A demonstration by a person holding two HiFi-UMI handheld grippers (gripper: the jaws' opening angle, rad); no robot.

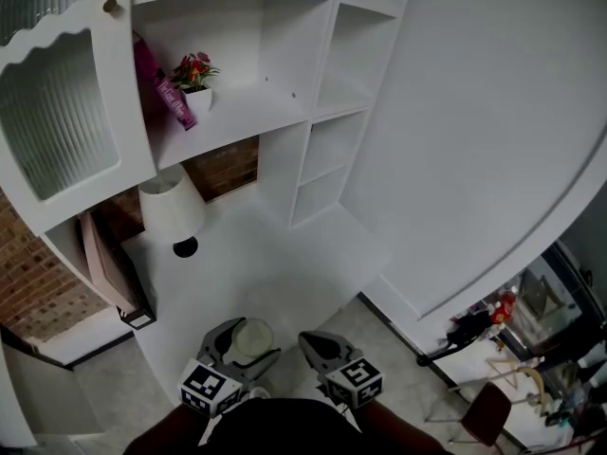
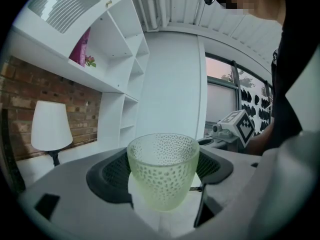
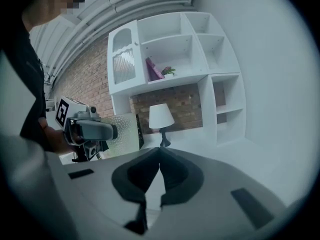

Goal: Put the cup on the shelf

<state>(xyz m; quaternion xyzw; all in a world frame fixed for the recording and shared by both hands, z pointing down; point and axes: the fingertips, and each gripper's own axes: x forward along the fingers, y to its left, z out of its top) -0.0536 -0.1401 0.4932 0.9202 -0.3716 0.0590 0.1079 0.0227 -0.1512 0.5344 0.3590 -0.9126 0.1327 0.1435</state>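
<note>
**A:** Why was your cup (image 2: 162, 171) down so low?

**B:** Your left gripper (image 1: 242, 347) had it clamped by the sides, upright, near the desk's (image 1: 285, 273) front edge; the shelf (image 1: 237, 117) sat well above the back edge; your right gripper (image 3: 159, 170) was pinched closed on nothing, probably just spare.

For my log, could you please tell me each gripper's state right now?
Left gripper: shut on the pale green dimpled glass cup.
Right gripper: shut, empty.
</note>
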